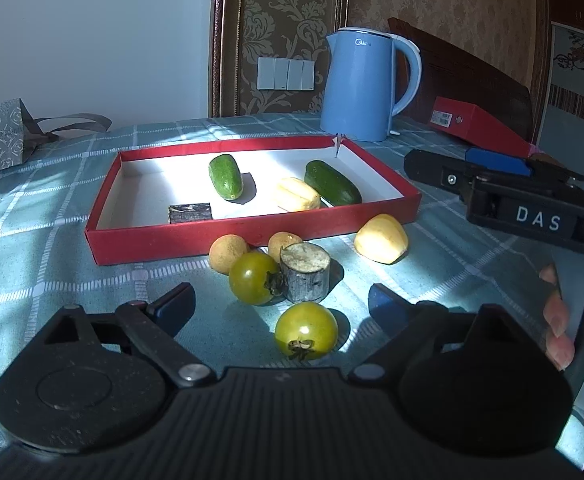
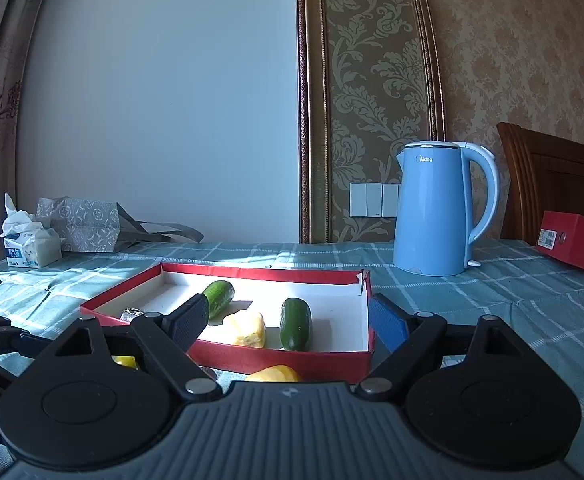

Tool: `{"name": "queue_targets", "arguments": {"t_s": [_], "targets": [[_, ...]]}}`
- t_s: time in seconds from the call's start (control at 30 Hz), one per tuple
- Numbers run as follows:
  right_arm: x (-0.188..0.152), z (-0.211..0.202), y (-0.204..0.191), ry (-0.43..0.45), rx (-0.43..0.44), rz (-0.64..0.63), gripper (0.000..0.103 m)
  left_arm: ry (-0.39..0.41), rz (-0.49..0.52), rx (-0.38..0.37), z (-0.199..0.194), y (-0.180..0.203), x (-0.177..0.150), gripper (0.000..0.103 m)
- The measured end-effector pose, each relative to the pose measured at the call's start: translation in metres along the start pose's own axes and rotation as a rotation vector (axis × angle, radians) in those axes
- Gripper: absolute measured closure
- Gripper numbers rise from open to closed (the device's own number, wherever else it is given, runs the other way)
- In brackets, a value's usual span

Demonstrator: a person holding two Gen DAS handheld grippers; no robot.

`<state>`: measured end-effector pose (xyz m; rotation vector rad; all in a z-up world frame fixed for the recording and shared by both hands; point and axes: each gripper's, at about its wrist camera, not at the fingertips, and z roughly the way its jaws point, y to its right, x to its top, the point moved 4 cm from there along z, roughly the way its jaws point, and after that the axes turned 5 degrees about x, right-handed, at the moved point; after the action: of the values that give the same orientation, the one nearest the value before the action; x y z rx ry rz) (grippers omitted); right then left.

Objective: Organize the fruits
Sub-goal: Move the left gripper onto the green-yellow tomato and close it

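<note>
A red tray [image 1: 196, 240] holds two green cucumbers [image 1: 225, 176] [image 1: 331, 182], a yellow fruit piece [image 1: 296, 200] and a dark block [image 1: 190, 213]. In front of it lie two brown round fruits [image 1: 224, 254], two green tomatoes [image 1: 305, 331] [image 1: 253, 278], a grey stump [image 1: 304, 266] and a yellow fruit [image 1: 380, 238]. My left gripper [image 1: 282, 308] is open, its fingers either side of the near tomato. My right gripper [image 2: 288, 320] is open and empty above the tray's near edge [image 2: 284, 360]; it also shows in the left wrist view [image 1: 431, 168].
A blue kettle [image 1: 357, 84] stands behind the tray. A red box [image 1: 479, 124] lies at the right. A grey paper bag [image 2: 80, 224] and a tissue pack [image 2: 28, 246] sit at the far left. A checked cloth [image 1: 52, 208] covers the table.
</note>
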<state>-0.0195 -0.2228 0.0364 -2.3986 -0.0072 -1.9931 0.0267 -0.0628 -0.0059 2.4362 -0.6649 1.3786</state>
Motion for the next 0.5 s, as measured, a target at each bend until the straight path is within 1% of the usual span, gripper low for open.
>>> {"name": "queue_targets", "arguments": {"t_s": [0.17, 0.3, 0.37, 0.4, 0.47, 0.5], "targets": [[0.0, 0.0, 0.0, 0.002, 0.001, -0.001, 0.016, -0.023, 0.033, 0.002, 0.006, 0.006, -0.002, 0.024], [0.0, 0.0, 0.001, 0.0, 0.007, 0.01, 0.016, -0.04, 0.034, -0.019, 0.009, 0.009, -0.003, 0.031], [0.001, 0.0, 0.001, 0.004, 0.007, 0.014, 0.016, -0.052, 0.046, -0.029, 0.011, 0.012, -0.004, 0.044], [0.001, 0.0, 0.002, 0.003, 0.009, 0.017, 0.016, -0.059, 0.055, -0.027, 0.012, 0.014, -0.005, 0.046], [0.001, 0.0, 0.002, -0.002, 0.011, 0.02, 0.016, -0.08, 0.068, -0.03, 0.015, 0.016, -0.007, 0.055], [0.001, 0.001, 0.002, -0.002, 0.012, 0.02, 0.016, -0.082, 0.07, -0.031, 0.016, 0.017, -0.008, 0.057]]}}
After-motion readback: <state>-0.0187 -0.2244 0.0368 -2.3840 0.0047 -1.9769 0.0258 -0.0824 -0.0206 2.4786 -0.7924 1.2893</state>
